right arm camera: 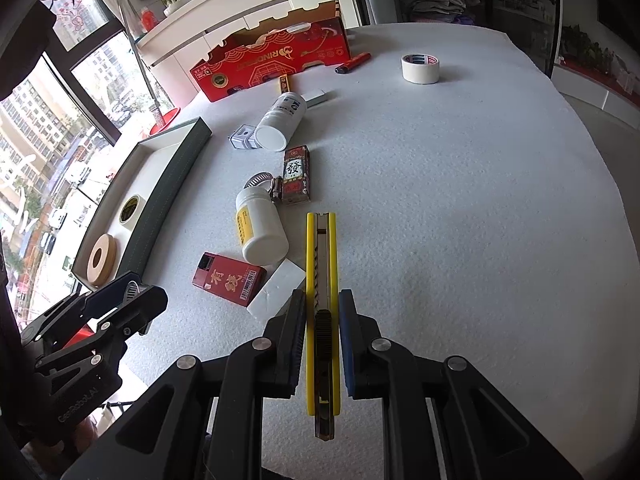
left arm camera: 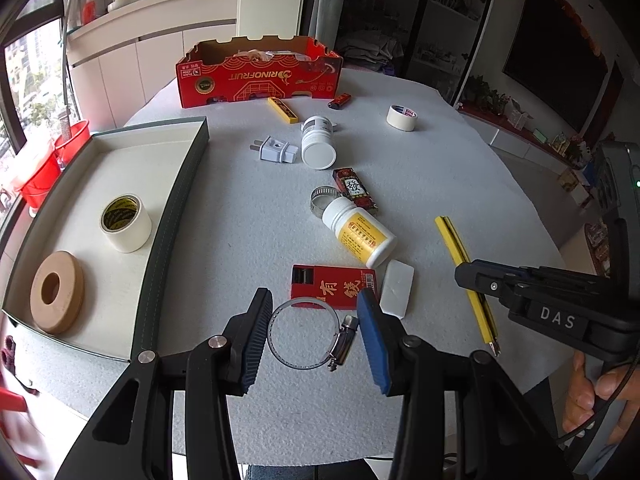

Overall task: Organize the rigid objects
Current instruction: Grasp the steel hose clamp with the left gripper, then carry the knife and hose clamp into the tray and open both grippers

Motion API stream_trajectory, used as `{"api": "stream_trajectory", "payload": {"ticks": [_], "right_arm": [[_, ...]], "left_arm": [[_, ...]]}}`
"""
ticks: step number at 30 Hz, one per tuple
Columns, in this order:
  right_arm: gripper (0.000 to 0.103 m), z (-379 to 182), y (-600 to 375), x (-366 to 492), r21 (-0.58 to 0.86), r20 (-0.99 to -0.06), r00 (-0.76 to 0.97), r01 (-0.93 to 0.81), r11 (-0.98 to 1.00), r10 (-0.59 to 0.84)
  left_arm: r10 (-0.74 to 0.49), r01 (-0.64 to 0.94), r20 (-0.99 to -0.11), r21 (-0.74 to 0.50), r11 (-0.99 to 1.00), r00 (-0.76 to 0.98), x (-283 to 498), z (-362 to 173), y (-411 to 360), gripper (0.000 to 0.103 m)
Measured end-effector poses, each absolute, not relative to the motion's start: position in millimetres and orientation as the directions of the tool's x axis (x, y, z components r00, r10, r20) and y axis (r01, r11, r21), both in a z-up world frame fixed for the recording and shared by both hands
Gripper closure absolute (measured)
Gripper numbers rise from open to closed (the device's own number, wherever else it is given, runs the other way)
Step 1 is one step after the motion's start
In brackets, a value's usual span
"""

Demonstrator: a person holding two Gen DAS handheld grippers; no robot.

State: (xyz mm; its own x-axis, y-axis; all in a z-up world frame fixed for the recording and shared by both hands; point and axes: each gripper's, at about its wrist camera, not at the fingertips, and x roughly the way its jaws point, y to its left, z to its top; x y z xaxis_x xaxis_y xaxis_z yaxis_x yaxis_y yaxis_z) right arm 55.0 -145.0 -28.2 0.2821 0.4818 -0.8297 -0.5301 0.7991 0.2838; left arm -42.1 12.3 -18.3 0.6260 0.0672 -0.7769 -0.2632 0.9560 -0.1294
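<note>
My left gripper is open around a metal hose clamp lying on the white table; the clamp also shows between its fingers in the right wrist view. My right gripper has its pads against both sides of a yellow utility knife, which rests on the table; the knife also shows in the left wrist view. The green-rimmed tray at left holds a masking tape roll and a tan ring.
Scattered on the table: a red card box, white eraser block, yellow-label pill bottle, second hose clamp, red mahjong box, white bottle, plug adapter, tape roll, lighter, red carton.
</note>
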Motion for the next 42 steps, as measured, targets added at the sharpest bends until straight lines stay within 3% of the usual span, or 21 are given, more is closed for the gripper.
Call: {"api": "stream_trajectory", "payload": {"ticks": [12,22,29,42], "right_arm": [[0.086,0.2,-123.8,58.3,0.282,-0.806,0.304,-0.556,0.782,0.507],[0.086,60.7,-77.9,66.0,0.285,-0.747,0.309,-0.651,0.703,0.589],[0.086,96.8,-33.4,69.4,0.291,-0.705,0.29,-0.715,0.636,0.648],[0.086,108.7,65.2,68.2,0.269,-0.721,0.193,-0.807,0.526,0.665]], "left_arm": [[0.077,-0.282,-0.729,-0.163,0.945,0.68,-39.4,21.1,25.1,0.055],[0.082,-0.287,-0.642,-0.222,0.932,0.762,-34.8,90.6,44.9,0.055],[0.187,-0.353,-0.579,-0.189,0.916,0.794,-44.0,129.9,78.3,0.055],[0.403,-0.59,-0.593,-0.154,0.793,0.697,-70.9,133.4,185.8,0.055]]}}
